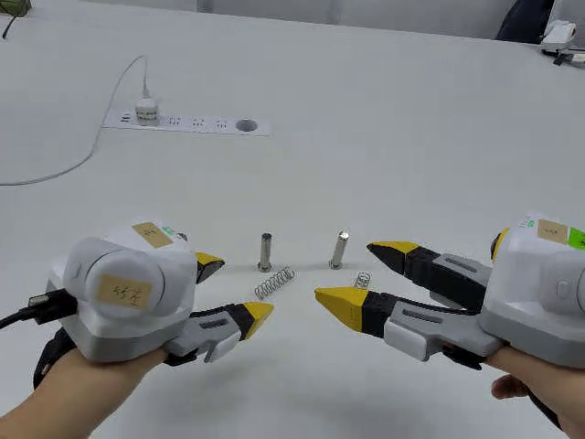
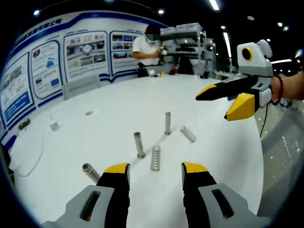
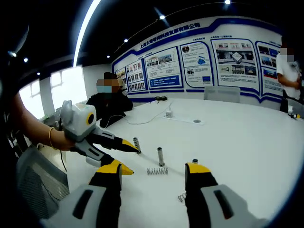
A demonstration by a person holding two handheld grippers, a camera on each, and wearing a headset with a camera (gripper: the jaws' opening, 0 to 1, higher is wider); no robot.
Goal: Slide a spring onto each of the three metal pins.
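Observation:
Two bare metal pins [image 1: 266, 251] [image 1: 339, 249] stand upright mid-table. One loose spring [image 1: 274, 283] lies in front of them, and a second spring [image 1: 363, 280] lies by the right gripper's fingers. In the left gripper view a third pin wearing a spring [image 2: 90, 172] stands just left of the jaws, with the bare pins [image 2: 138, 145] [image 2: 167, 123] and the loose springs [image 2: 155, 157] [image 2: 188, 133] ahead. My left gripper [image 1: 233, 291] [image 2: 155, 167] is open, left of the lying spring. My right gripper [image 1: 345, 272] [image 3: 154, 167] is open, right of it. Nothing is between either pair of jaws.
A white power strip [image 1: 187, 122] with a plug and cable lies at the back left of the white table [image 1: 411, 137]. A person [image 2: 149, 52] stands beyond the far edge, and another person [image 3: 110, 102] sits at the table's end.

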